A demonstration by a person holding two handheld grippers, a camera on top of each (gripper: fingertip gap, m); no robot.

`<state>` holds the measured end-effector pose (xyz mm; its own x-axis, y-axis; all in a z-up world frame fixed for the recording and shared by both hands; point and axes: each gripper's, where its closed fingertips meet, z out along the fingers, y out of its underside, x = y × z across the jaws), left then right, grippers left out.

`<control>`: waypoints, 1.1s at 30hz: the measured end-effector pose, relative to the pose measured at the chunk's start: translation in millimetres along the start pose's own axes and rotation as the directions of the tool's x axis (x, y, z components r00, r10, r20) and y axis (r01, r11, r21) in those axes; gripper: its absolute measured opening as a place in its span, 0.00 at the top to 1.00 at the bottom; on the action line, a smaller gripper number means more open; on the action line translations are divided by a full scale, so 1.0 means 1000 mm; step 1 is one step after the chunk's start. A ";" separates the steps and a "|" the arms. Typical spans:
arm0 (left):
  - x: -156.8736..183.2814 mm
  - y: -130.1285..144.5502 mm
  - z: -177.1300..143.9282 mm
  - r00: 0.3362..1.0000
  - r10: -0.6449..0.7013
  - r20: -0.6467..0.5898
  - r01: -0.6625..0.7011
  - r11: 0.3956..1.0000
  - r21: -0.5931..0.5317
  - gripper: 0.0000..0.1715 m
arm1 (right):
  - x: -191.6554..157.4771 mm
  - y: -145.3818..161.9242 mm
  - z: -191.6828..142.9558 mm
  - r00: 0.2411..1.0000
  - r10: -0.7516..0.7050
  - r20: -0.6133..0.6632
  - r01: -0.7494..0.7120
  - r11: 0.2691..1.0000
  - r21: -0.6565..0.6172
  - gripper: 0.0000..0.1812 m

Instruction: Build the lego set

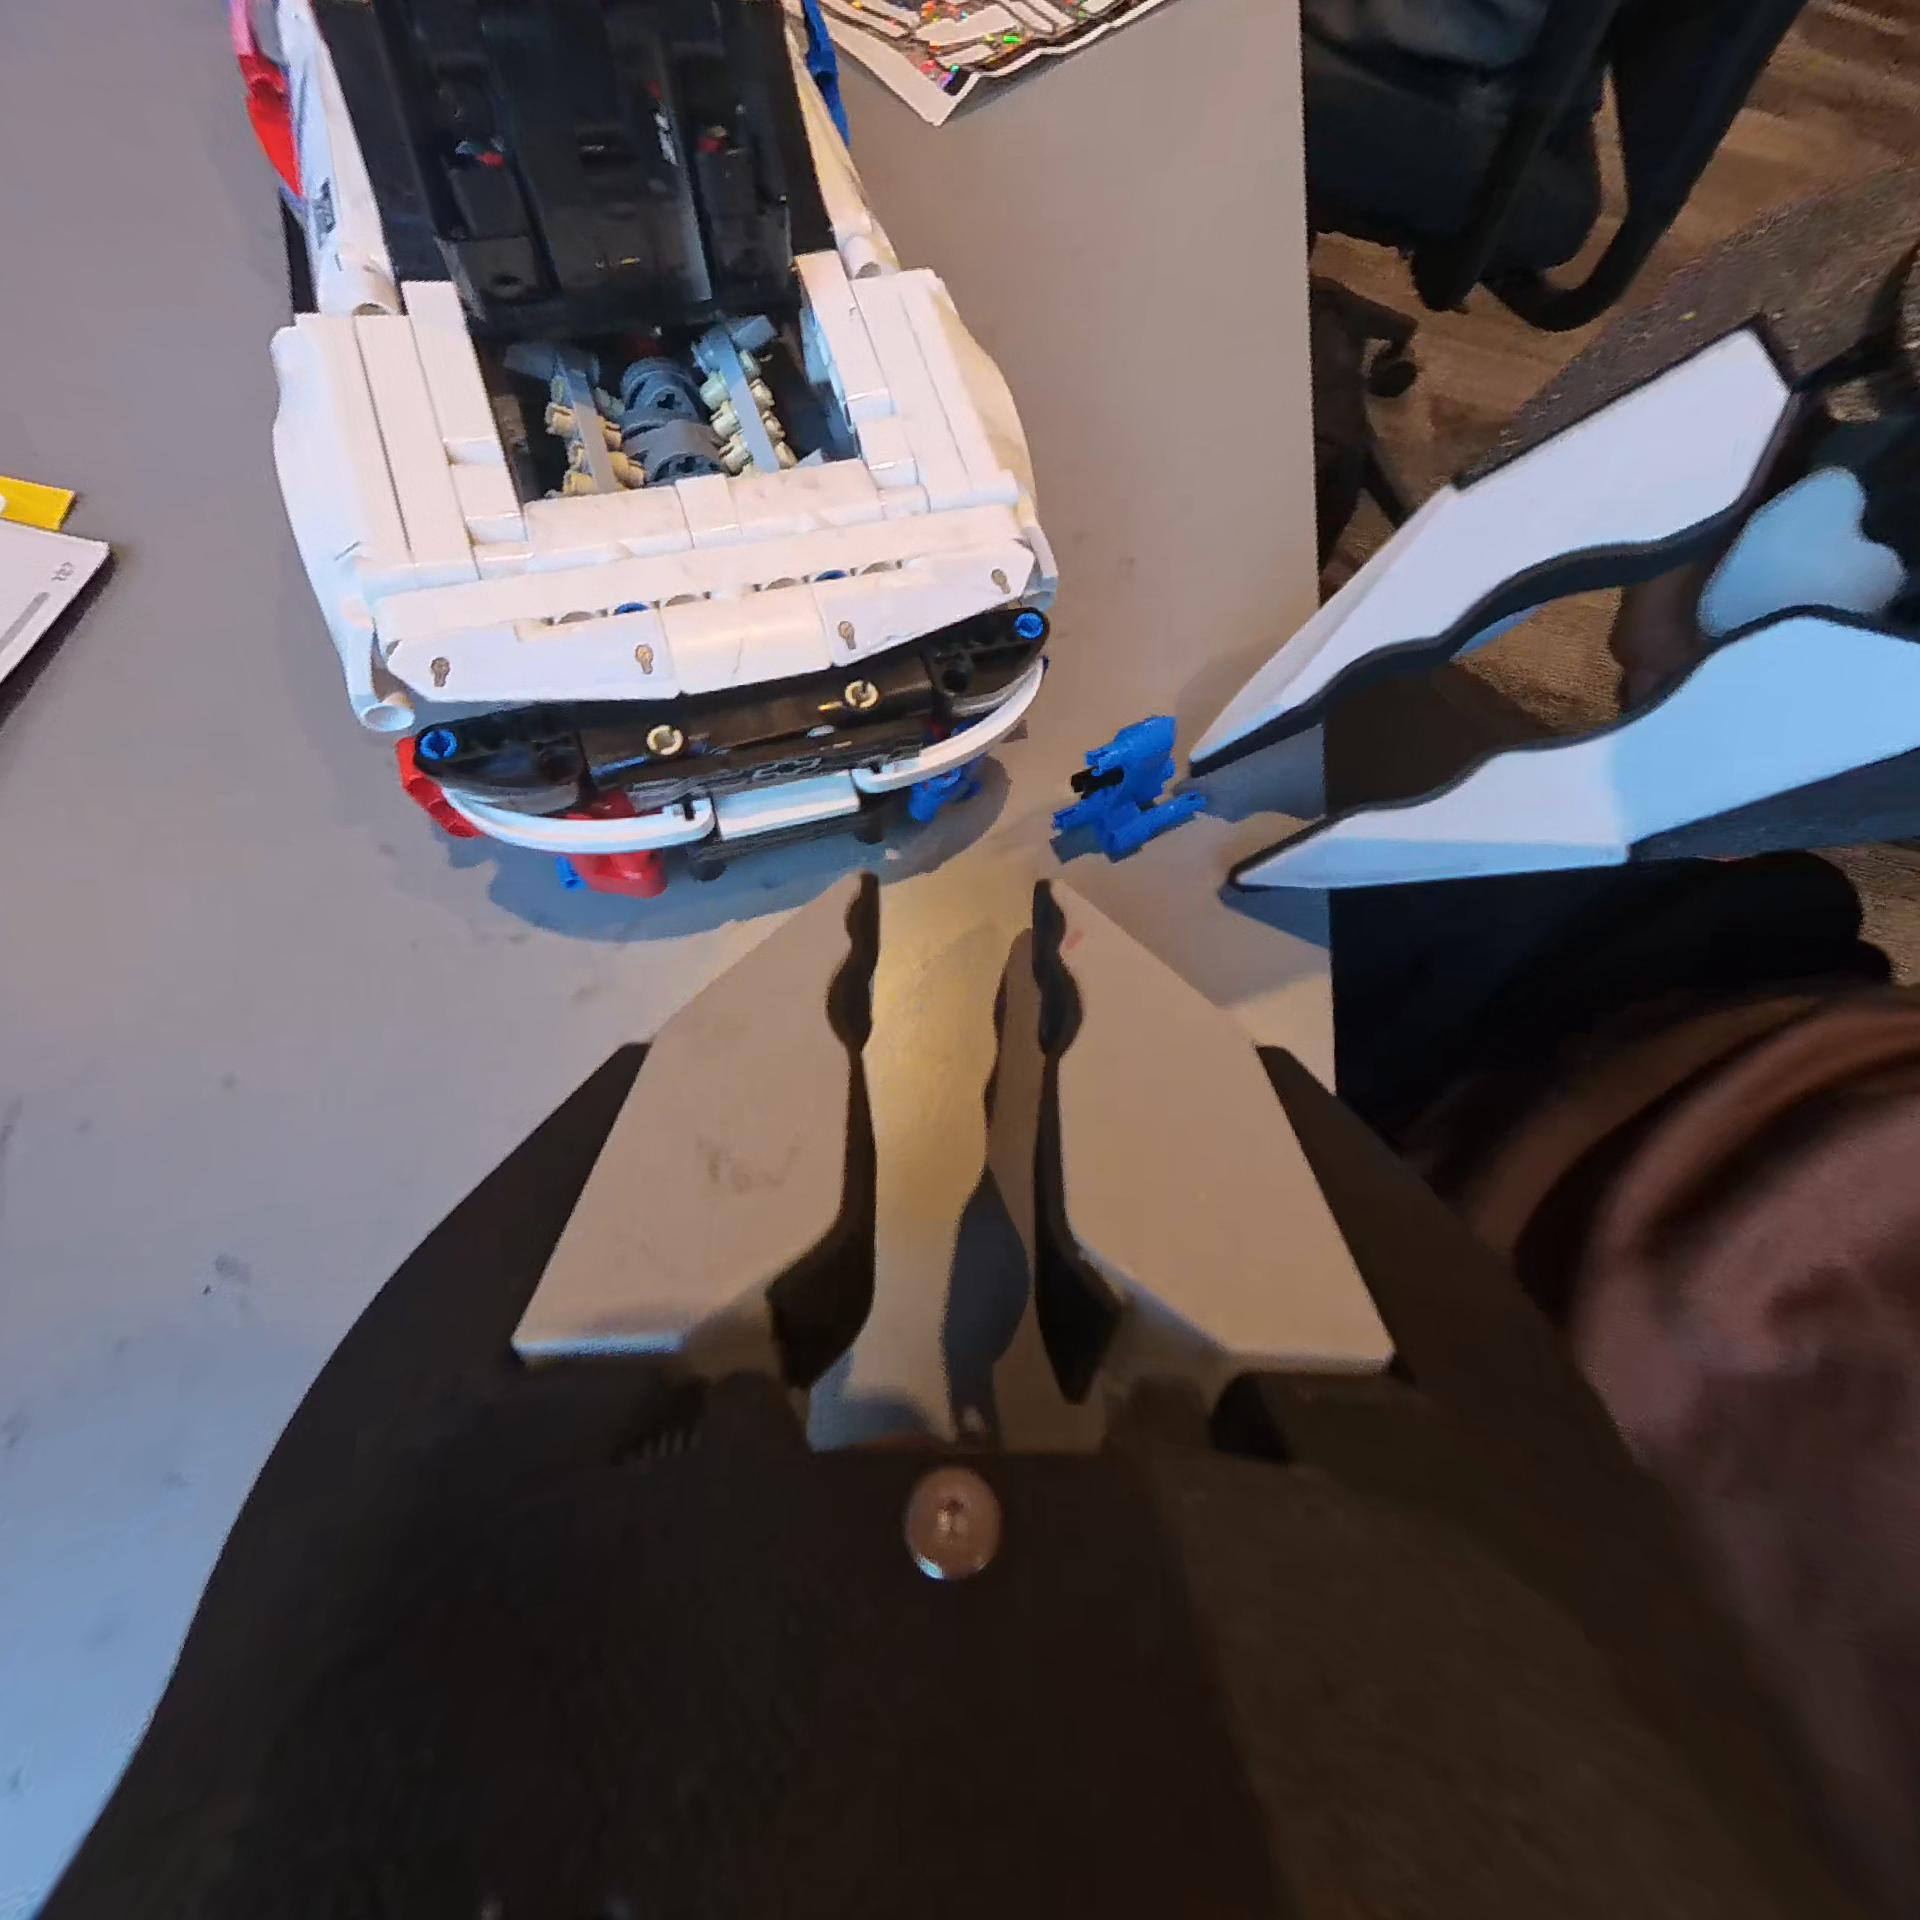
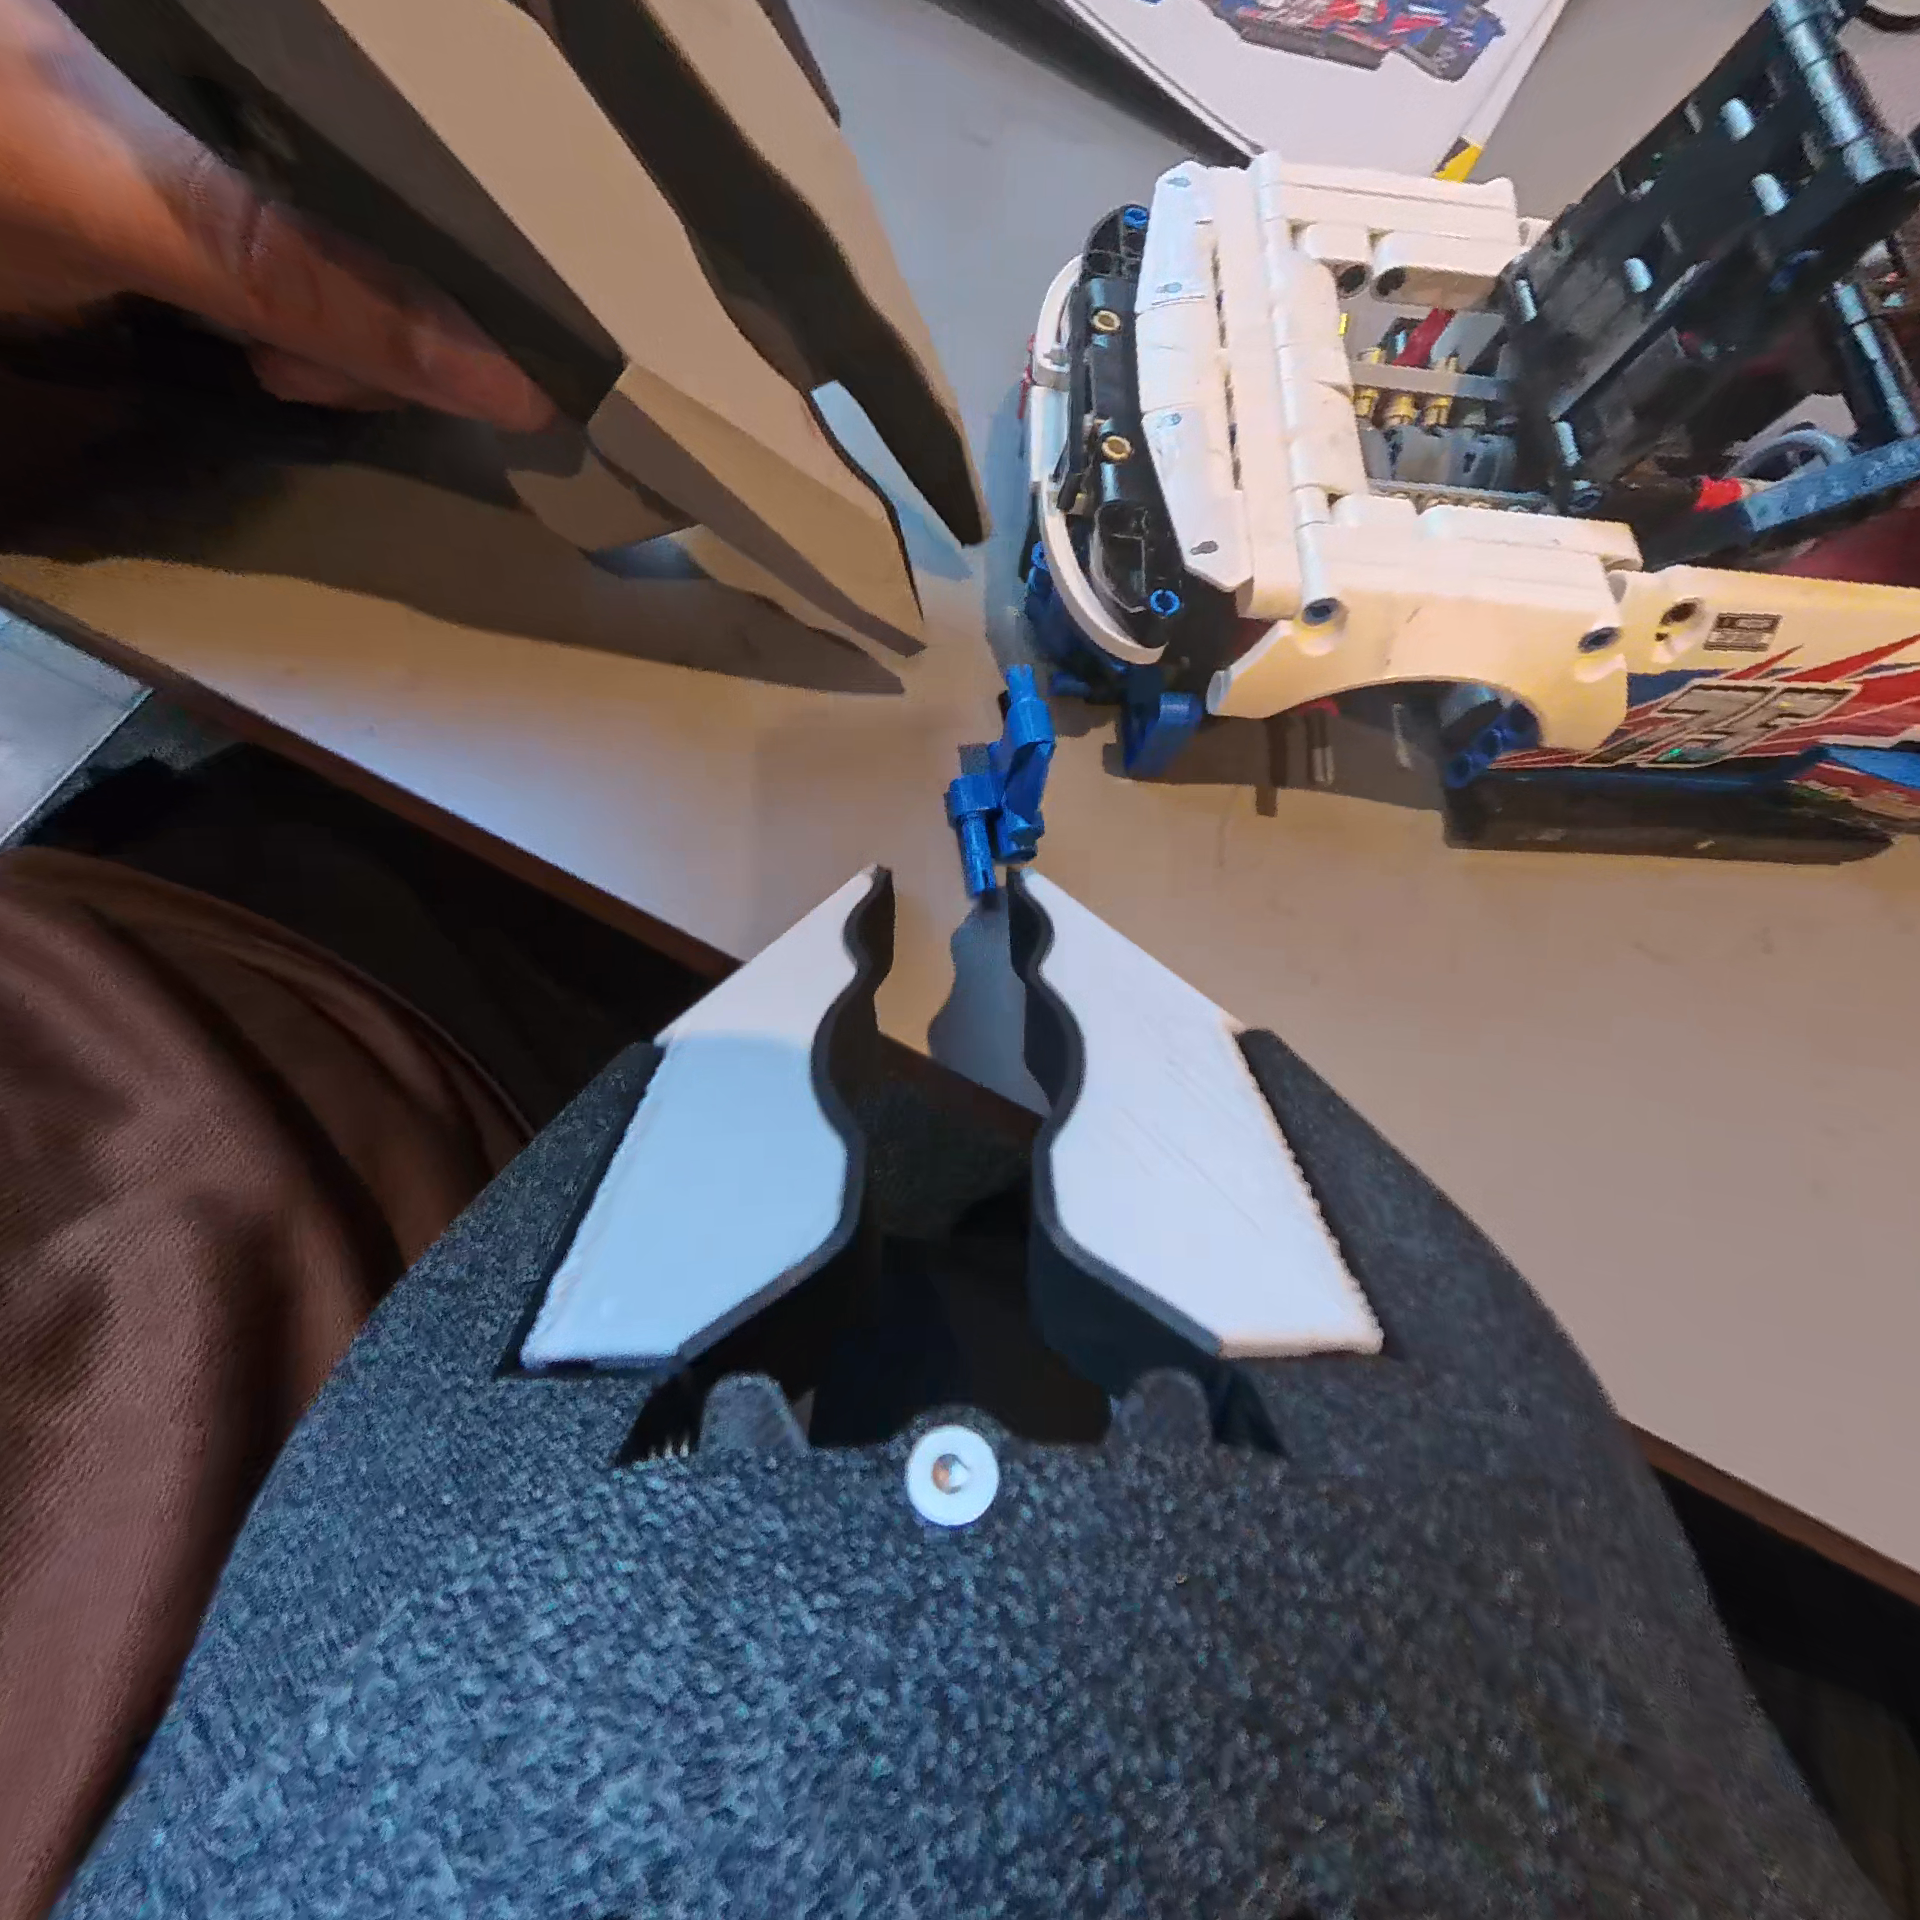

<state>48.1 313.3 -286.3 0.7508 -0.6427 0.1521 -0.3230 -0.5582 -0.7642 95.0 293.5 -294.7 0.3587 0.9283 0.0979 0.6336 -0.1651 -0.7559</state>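
Note:
A white lego car (image 1: pixel 665 540) with black, red and blue parts stands on the grey table (image 1: pixel 208 987), one end towards me. It also shows in the right wrist view (image 2: pixel 1351 499). A small blue lego piece (image 1: pixel 1122 774) lies on the table beside that end, near the table's edge. In the right wrist view the blue piece (image 2: pixel 1003 779) lies just ahead of my right gripper (image 2: pixel 951 883), which is open and empty. My left gripper (image 1: pixel 956 894) is open and empty, a little short of the car. The right gripper (image 1: pixel 1210 826) reaches in from the right, its tips next to the blue piece.
A sticker sheet (image 1: pixel 987 42) lies at the table's far edge. A booklet (image 1: pixel 42 592) and a yellow piece (image 1: pixel 36 499) lie at the left. The table edge (image 1: pixel 1314 520) runs close on the right, with floor and dark chairs beyond. A hand (image 2: pixel 343 312) holds the left gripper. My right fingertips sit around 6 cm from my left ones. My right tips are about 25 cm from the yellow piece (image 1: pixel 36 499), my left tips only 20 cm.

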 end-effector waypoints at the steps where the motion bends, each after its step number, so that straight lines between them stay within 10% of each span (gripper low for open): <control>1: -0.001 0.000 -0.002 1.000 -0.002 0.010 0.002 1.000 0.008 0.85 | 0.000 0.001 -0.002 1.000 -0.013 0.011 0.013 1.000 -0.004 0.88; 33: 0.042 -0.012 0.033 0.925 -0.235 0.299 0.223 0.972 0.073 0.81 | 0.054 0.026 -0.024 0.948 -0.194 0.251 0.192 0.981 0.030 0.89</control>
<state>102.4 310.7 -291.3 0.9424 -0.3067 0.1333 -0.1041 -0.6479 -0.7546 147.1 331.9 -293.7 0.0454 0.9960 0.0768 0.6697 0.0267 -0.7422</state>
